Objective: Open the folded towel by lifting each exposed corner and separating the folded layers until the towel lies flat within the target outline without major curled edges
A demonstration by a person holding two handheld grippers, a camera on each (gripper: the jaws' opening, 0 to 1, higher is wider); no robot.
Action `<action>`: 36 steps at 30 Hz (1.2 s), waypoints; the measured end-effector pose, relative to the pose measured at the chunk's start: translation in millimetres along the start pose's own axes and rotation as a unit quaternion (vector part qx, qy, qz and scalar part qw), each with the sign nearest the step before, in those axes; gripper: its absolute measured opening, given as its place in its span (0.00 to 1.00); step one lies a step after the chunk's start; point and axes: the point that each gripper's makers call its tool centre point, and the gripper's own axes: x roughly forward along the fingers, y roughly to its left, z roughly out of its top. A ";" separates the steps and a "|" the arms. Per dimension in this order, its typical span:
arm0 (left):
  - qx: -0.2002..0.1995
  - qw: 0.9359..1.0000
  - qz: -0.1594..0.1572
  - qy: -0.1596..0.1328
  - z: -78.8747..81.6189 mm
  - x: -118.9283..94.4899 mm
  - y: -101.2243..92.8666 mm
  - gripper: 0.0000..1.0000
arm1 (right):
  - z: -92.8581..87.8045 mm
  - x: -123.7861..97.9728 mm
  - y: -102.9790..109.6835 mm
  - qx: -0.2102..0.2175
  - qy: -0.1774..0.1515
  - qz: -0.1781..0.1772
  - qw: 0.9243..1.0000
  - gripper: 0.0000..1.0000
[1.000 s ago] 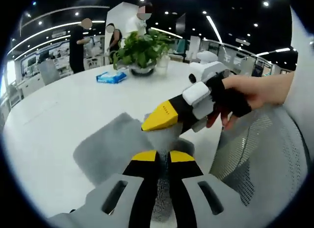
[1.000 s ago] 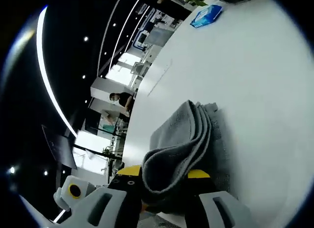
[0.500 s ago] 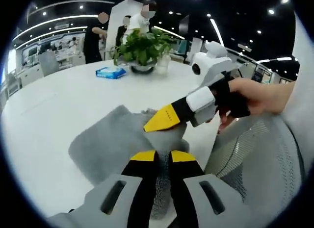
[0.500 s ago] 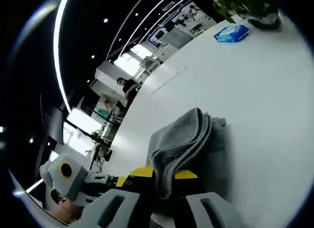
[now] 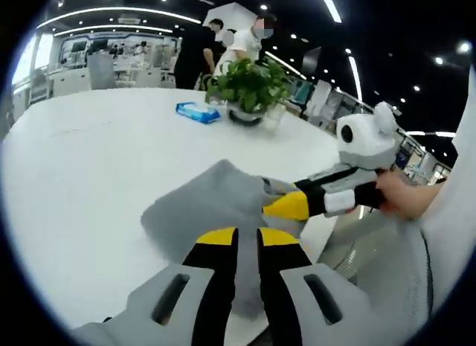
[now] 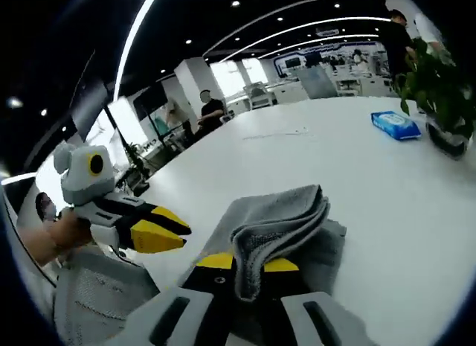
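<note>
A grey folded towel (image 5: 204,204) lies near the front edge of the white round table (image 5: 82,160). My left gripper (image 5: 248,240) has its yellow-tipped jaws close together, with grey cloth in the narrow gap; it looks shut on the towel's near edge. From the right, the right gripper (image 5: 286,206) reaches the towel's right corner, with a hand (image 5: 398,197) holding it. In the right gripper view, my right gripper (image 6: 249,263) is shut on a raised fold of the towel (image 6: 279,219). There the left gripper (image 6: 178,231) sits just left of the towel's edge.
A potted plant (image 5: 249,89) and a blue tissue pack (image 5: 198,111) stand further back on the table. A grey mesh chair (image 5: 372,279) sits at the table's near edge. Several people stand in the background.
Both views have swung round. The right gripper has drawn off to the side and lower, away from the left one, keeping its fold of towel. The towel layers look more spread.
</note>
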 end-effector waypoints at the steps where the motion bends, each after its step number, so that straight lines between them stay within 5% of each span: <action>1: -0.011 1.000 0.001 -0.002 2.3 1.8 1.6 0.09 | -0.3 0.5 3.7 -0.022 0.003 -0.003 1.000 0.06; 5: 0.009 1.000 0.011 0.004 5.1 11.5 1.0 0.10 | -2.7 2.6 9.1 -0.077 0.011 -0.004 0.997 0.06; 9: -0.016 1.000 0.001 0.011 7.0 22.0 -4.8 0.10 | -3.9 2.1 14.7 -0.169 0.015 -0.006 0.985 0.06; 13: -0.021 0.999 -0.007 0.037 2.8 31.6 -8.2 0.10 | -2.2 1.4 22.4 -0.262 0.012 -0.011 0.965 0.06; 14: -0.017 0.999 -0.004 0.042 2.7 34.0 -6.5 0.10 | -2.9 1.5 25.1 -0.307 0.015 -0.012 0.951 0.06; 17: -0.009 0.999 -0.004 0.052 5.4 36.5 -3.8 0.10 | -8.3 2.7 26.1 -0.360 0.029 -0.019 0.932 0.06; 24: -0.012 0.998 -0.004 0.058 14.6 40.4 -2.6 0.11 | -9.2 3.9 31.4 -0.427 0.032 -0.020 0.903 0.06; 30: -0.033 0.997 -0.002 0.072 10.4 41.7 -1.3 0.14 | -13.8 5.2 29.3 -0.452 0.043 -0.022 0.891 0.06; 36: -0.039 0.998 0.009 0.050 26.2 37.3 2.2 0.24 | -13.4 5.4 31.7 -0.472 0.043 -0.022 0.880 0.06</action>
